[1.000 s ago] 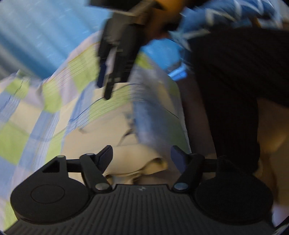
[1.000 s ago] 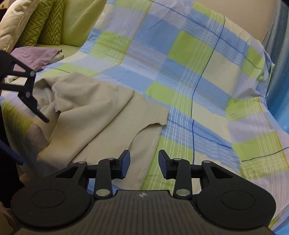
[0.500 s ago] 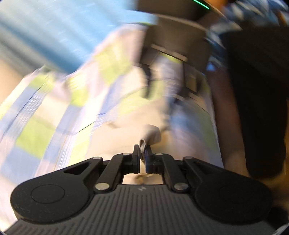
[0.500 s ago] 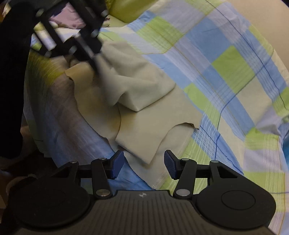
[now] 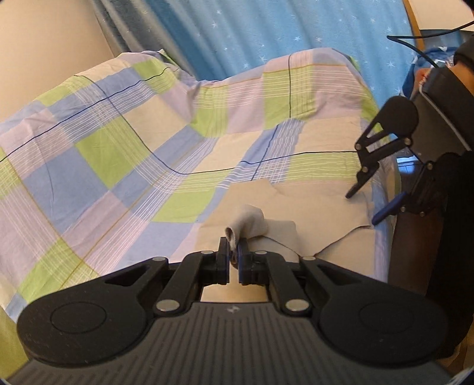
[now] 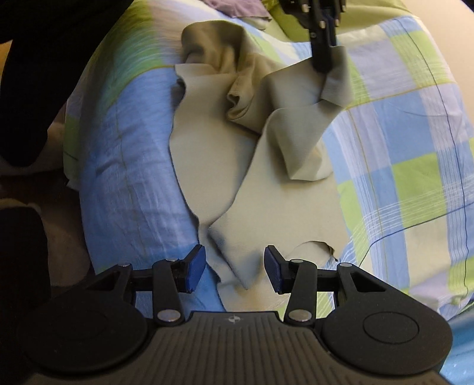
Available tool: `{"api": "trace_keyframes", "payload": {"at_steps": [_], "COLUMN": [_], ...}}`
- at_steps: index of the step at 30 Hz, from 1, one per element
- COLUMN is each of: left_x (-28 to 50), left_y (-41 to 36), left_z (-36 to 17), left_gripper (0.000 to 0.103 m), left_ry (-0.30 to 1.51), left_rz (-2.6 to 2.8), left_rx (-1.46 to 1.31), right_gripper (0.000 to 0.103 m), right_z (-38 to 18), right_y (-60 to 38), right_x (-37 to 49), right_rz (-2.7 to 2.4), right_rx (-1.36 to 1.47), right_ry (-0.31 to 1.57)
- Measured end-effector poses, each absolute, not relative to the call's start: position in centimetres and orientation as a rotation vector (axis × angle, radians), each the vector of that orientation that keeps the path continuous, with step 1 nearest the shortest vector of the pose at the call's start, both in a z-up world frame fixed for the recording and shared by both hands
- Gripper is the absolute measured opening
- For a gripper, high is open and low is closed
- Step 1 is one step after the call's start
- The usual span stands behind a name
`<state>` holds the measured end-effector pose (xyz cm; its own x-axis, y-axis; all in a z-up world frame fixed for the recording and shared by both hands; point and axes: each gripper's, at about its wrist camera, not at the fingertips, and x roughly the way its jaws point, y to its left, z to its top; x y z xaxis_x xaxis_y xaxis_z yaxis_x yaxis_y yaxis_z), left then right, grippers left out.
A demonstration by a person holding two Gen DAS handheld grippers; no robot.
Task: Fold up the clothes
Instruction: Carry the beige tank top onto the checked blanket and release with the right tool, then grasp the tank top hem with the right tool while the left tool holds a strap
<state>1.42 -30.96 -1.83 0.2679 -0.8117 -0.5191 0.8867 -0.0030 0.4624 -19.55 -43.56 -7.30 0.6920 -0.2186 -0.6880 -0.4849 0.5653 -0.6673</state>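
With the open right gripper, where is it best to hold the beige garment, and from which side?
Probably the pointed near corner of the beige garment, lying just ahead of the open right gripper. Come straight forward and down from the bed's edge: this corner lies flat and free, while the left gripper pinches the far end.

Two grippers: left gripper, jaws pinched on cloth; right gripper, jaws spread. One beige garment, spread ahead of right gripper, one fold clamped in left gripper. One checked bedsheet, beneath and beyond both grippers. One purple cloth, far ahead of right gripper, partly cut off at frame top. One blue starred curtain, far ahead of left gripper.
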Motion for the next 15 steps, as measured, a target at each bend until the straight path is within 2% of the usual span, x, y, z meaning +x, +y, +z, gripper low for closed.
{"api": "trace_keyframes", "payload": {"at_steps": [2, 4, 11, 14, 15], "left_x": [1.5, 1.5, 2.2, 3.3, 3.7], "left_y": [-31.2, -31.0, -31.1, -31.4, -31.5], "left_z": [-1.9, -1.6, -1.5, -1.8, -1.8], "left_gripper": [0.005, 0.005, 0.005, 0.005, 0.005], "left_ry": [0.112, 0.102, 0.121, 0.191, 0.216], "left_rz": [-1.338, -1.341, -1.365, -1.375, -1.379], "left_rx": [0.829, 0.830, 0.806, 0.741, 0.717], "right_gripper": [0.039, 0.032, 0.031, 0.019, 0.008], "right_z": [-6.8, -6.2, -6.2, -6.8, -6.9], "right_y": [-43.8, -44.0, -44.1, -44.2, -44.2], "right_x": [-19.1, -18.7, -18.1, -17.9, -17.9], "right_rz": [0.171, 0.159, 0.124, 0.136, 0.138], "right_rx": [-0.945, -0.899, -0.911, -0.927, -0.928], "right_ry": [0.814, 0.807, 0.809, 0.810, 0.804]}}
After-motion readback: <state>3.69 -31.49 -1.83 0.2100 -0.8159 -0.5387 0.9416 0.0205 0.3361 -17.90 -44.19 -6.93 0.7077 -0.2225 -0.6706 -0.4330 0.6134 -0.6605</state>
